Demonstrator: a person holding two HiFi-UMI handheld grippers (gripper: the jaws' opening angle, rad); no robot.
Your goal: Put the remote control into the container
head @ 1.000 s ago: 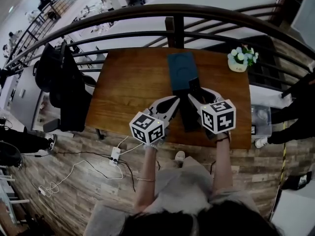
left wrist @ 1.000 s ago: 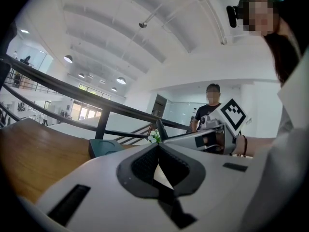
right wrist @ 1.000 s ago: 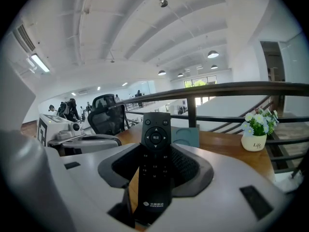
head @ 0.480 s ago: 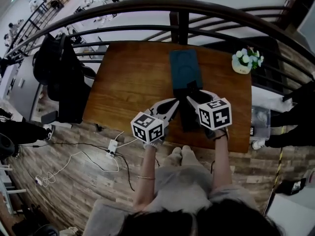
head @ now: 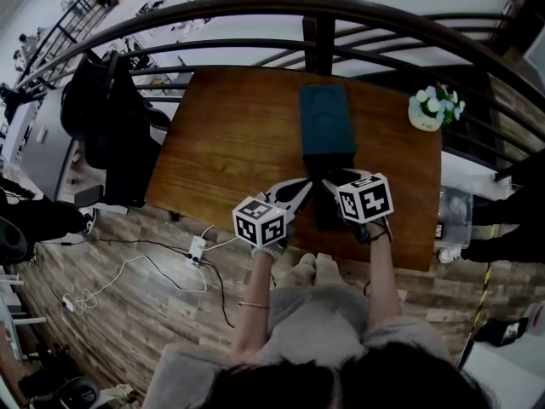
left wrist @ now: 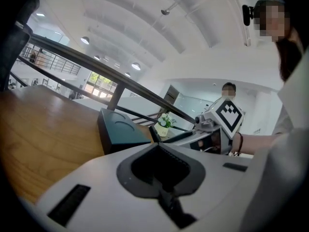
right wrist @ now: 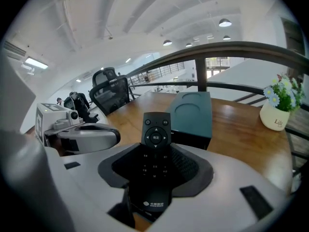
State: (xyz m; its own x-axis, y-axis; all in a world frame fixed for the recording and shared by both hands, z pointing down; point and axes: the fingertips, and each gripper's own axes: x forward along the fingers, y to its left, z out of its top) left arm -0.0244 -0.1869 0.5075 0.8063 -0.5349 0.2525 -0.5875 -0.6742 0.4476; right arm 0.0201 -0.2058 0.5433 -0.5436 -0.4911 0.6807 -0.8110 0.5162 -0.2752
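A black remote control (right wrist: 155, 144) sits between the jaws of my right gripper (right wrist: 155, 151), which is shut on it; its button end sticks out toward the container. The dark teal container (head: 326, 119) is a long box on the wooden table (head: 230, 135), just beyond the remote (head: 327, 210). In the head view my right gripper (head: 335, 182) is at the table's near edge, right of my left gripper (head: 302, 186). My left gripper (left wrist: 155, 148) is shut with nothing in it and points at the container (left wrist: 120, 132).
A small white pot of flowers (head: 434, 107) stands at the table's far right corner. A dark railing (head: 315, 45) runs behind the table. A black office chair (head: 106, 135) stands to the left. Cables and a power strip (head: 197, 252) lie on the floor.
My right gripper's jaws have narrowed from a wide spread onto the remote. Both grippers have drawn slightly back toward the near table edge.
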